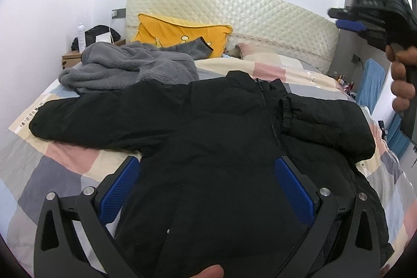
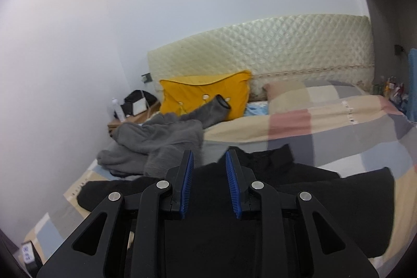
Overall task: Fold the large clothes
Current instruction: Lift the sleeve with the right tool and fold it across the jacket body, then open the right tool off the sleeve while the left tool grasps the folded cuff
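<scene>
Black jacket [image 1: 208,127] spread flat on the near part of the checked bed [image 1: 52,168], grey fleece [image 1: 125,69] heaped far left by a yellow pillow [image 1: 179,30], left hand-held gripper [image 1: 208,168] spread wide over the jacket, right hand-held gripper [image 2: 209,160] narrowly parted, nothing between its pads, above the collar.

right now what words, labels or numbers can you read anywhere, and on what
Nothing reads clearly.
Bedspread: dark lettering printed along its pale stripes, too small and warped to read.
Right gripper: faint characters on its body in the left wrist view, too blurred to read.
Bottle on the bedside stand: a label, too small to read.
Black jacket, grey fleece, yellow pillow: no text visible.
</scene>
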### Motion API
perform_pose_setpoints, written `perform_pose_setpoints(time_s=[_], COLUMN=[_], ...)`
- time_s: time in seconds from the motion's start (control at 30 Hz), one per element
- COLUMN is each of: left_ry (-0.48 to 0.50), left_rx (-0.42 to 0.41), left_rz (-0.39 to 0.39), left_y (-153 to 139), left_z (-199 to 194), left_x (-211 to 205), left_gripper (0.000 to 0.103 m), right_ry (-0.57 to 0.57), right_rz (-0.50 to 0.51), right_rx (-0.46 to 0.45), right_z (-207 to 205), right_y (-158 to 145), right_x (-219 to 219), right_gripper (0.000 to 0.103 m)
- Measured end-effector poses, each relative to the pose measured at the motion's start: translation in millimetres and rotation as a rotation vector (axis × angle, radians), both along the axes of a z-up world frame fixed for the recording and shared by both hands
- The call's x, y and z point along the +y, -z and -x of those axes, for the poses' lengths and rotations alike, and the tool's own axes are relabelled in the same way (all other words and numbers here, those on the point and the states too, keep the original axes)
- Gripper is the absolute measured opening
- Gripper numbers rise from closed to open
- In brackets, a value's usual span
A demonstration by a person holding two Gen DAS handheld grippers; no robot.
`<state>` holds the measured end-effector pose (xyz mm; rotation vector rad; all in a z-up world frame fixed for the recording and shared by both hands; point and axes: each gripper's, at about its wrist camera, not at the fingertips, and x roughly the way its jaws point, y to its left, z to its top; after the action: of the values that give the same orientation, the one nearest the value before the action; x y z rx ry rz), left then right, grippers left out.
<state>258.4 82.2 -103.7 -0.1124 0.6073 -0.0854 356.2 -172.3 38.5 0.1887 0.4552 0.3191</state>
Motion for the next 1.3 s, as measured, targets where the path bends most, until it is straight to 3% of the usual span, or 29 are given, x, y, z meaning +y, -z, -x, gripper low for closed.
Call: perform_pose_setpoints(time_s=[0.33,0.57,0.8,0.93,1.1,1.17,1.23,1.3], left_ry=[0.052,0.125,0.162,0.191,0.207,0.210,0.207,0.219], left_rx=[-0.011,-0.009,0.047,0.073,0.118,0.136,0.156,0.178], left_rz=[-0.003,-0.014,-0.032,0.005,0.045,0.060,0.061,0.069], left_y=[2,9,18,13,1,-5,-8,-12], left_z=[0,2,-1,-1,-12,-23,-33,-48], left_x=[-22,-41,-66,-79,-96,-103,-109,-116], left_gripper=[0.103,0.103,0.103,0.103,0.103,0.103,0.103,0.103], right_ry=[0.133,0.187,0.216,0.226,0.232,0.214,0.220,0.253], right_rz=[0.136,0.090,0.057,0.004,0.045,0.023,0.005,-0.006], right_rx=[-0.008,0.054,0.101,0.099,0.069,0.075,0.076,0.045], right_z=[83,133,165,170,175,175,175,179], right_y=[34,70,102,103,104,106,106,103], right_x=[-56,-101,-132,-144,-149,-152,-157,-162], right_gripper=[0.024,0.024,0.024,0.024,0.028,0.033,0.066,0.073])
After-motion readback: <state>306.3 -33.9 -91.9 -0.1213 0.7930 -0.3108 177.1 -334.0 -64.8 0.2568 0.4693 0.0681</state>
